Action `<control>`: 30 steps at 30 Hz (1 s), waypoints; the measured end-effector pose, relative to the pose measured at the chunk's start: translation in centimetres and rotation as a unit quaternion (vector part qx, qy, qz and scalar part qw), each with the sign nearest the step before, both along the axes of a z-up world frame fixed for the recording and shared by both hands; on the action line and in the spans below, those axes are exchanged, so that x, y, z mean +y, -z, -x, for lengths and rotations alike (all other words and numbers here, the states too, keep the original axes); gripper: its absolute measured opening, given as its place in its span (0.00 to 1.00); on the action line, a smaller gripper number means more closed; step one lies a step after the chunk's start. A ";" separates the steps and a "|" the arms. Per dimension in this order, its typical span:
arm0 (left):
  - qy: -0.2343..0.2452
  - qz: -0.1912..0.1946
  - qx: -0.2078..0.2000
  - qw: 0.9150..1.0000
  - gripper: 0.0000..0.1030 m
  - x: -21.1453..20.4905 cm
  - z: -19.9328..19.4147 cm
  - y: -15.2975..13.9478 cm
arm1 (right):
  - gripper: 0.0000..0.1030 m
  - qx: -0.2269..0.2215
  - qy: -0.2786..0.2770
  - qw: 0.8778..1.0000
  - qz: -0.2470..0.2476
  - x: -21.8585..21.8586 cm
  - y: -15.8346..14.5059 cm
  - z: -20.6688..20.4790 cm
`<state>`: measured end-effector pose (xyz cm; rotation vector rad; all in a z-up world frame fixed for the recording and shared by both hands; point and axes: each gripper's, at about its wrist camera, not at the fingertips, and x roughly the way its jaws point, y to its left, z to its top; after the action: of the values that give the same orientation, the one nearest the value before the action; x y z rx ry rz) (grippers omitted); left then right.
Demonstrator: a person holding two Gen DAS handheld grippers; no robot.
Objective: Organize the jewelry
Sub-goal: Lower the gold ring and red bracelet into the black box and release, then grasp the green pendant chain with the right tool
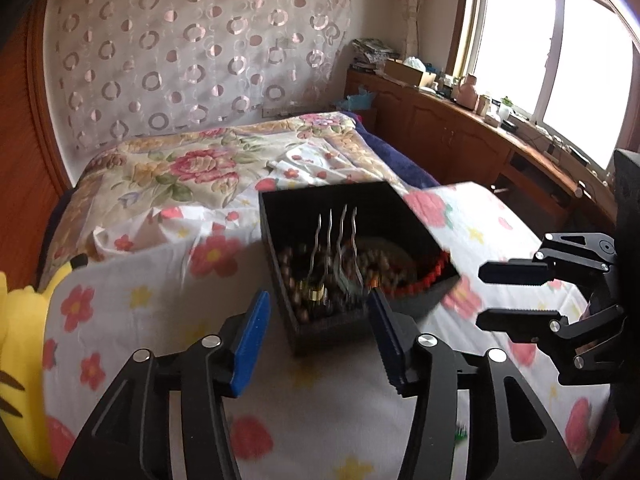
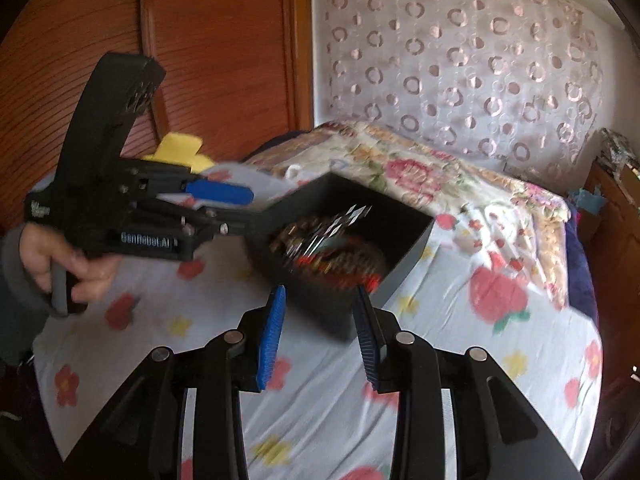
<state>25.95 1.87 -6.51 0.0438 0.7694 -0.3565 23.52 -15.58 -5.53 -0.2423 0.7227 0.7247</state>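
A black open box [image 1: 400, 208] sits on the flowered bed sheet [image 1: 160, 280]. Inside lie a silver hair comb with wavy prongs [image 1: 338, 236], brown bead bracelets [image 1: 300, 280] and a red bead bracelet [image 1: 434, 274]. My left gripper [image 1: 318, 296] is open just above the box's near corner, its blue pads clear of the walls. To the right of the box, my right gripper [image 1: 480, 294] is open and empty. In the right wrist view the box [image 2: 404, 224] lies just beyond my open right gripper [image 2: 320, 294], and the left gripper [image 2: 254, 206] hovers at the box's left rim.
A yellow plush toy [image 1: 24, 340] lies at the bed's left edge. A wooden cabinet [image 1: 440, 136] with clutter runs under the window on the right. A wooden wardrobe [image 2: 200, 60] stands at the left. A person's hand [image 2: 60, 260] holds the left gripper's handle.
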 end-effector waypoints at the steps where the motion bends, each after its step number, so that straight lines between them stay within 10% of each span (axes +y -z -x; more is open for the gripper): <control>1: -0.001 0.000 0.002 1.000 0.50 0.2 0.6 0.3 | 0.36 0.004 -0.002 1.000 0.003 0.1 0.3 0.3; 30: -0.012 0.012 0.036 0.999 0.55 1.9 6.7 3.3 | 0.12 0.037 -0.049 0.995 0.080 4.0 4.8 4.9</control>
<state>19.27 3.72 -9.82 -0.0010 0.8355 -0.3461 18.57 -11.63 -10.29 -0.4012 0.8466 0.7722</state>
